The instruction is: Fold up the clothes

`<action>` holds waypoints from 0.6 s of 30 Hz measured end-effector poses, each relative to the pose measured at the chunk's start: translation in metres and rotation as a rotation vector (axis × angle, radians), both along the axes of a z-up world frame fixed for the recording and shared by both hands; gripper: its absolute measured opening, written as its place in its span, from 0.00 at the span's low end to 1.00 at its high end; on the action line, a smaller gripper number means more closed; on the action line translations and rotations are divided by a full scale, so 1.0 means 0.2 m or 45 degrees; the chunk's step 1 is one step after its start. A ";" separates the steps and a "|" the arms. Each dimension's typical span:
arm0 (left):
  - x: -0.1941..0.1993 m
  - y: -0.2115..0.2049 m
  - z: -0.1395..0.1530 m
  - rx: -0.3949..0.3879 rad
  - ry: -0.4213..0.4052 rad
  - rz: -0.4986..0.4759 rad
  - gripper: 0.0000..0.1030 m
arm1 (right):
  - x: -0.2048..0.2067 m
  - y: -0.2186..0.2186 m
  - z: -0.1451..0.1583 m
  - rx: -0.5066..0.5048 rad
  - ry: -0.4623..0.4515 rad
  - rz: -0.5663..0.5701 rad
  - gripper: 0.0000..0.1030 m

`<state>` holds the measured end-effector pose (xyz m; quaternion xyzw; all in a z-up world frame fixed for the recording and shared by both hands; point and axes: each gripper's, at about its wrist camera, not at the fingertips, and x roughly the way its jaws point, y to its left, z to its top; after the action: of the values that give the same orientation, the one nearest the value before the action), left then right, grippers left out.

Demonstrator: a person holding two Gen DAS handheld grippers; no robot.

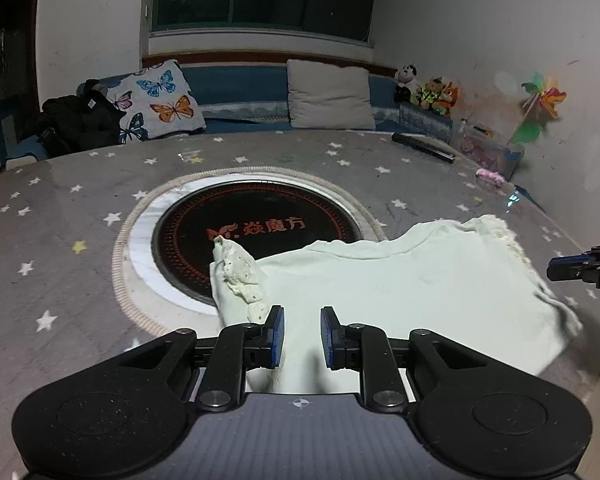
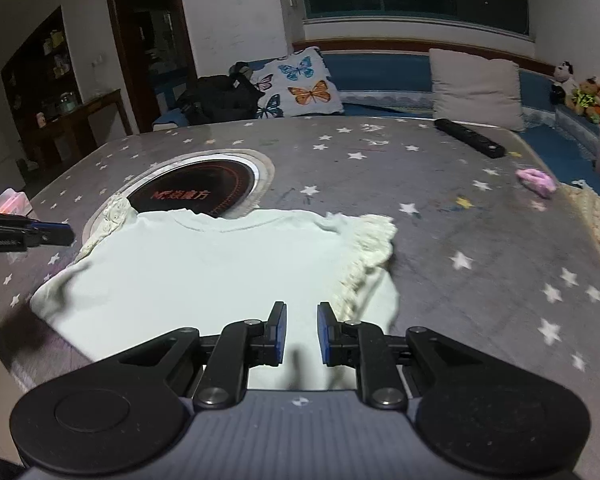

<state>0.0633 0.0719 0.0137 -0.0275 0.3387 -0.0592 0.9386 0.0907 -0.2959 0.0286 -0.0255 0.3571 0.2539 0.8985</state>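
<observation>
A small pale top (image 1: 400,280) with lace ruffle sleeves lies spread flat on the grey star-print tablecloth (image 1: 60,220). Its neckline points toward the round black hotplate (image 1: 260,236) set into the table. One lace sleeve (image 1: 240,276) overlaps the hotplate's rim. My left gripper (image 1: 302,316) hovers over the top's near left part, open, with nothing between the blue pads. My right gripper (image 2: 302,312) stands open above the top (image 2: 220,264) beside the other lace sleeve (image 2: 370,256), holding nothing. Each gripper shows at the edge of the other's view: right gripper (image 1: 580,268), left gripper (image 2: 32,232).
A black remote (image 2: 470,138) and a pink item (image 2: 536,182) lie on the far right of the table (image 2: 460,220). Behind it runs a blue bench with a butterfly pillow (image 1: 160,100), a grey cushion (image 1: 332,96), a black bag (image 1: 76,120) and plush toys (image 1: 428,92).
</observation>
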 end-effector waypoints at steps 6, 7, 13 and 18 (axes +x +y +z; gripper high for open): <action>0.07 0.04 -0.13 0.033 0.079 0.045 0.21 | 0.09 0.06 -0.12 -0.008 0.034 -0.011 0.15; 0.07 0.06 -0.14 0.031 0.089 0.053 0.21 | 0.10 0.05 -0.14 -0.025 0.047 -0.025 0.15; 0.07 0.10 -0.12 0.021 0.079 0.050 0.22 | 0.13 0.01 -0.11 -0.038 0.039 -0.061 0.12; 0.15 0.06 -0.09 0.002 0.056 0.031 0.22 | 0.23 0.05 -0.06 -0.019 -0.005 -0.068 0.14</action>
<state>0.0937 0.0836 -0.0050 -0.0321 0.3590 -0.0469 0.9316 0.1365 -0.2854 0.0166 -0.0231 0.3577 0.2271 0.9055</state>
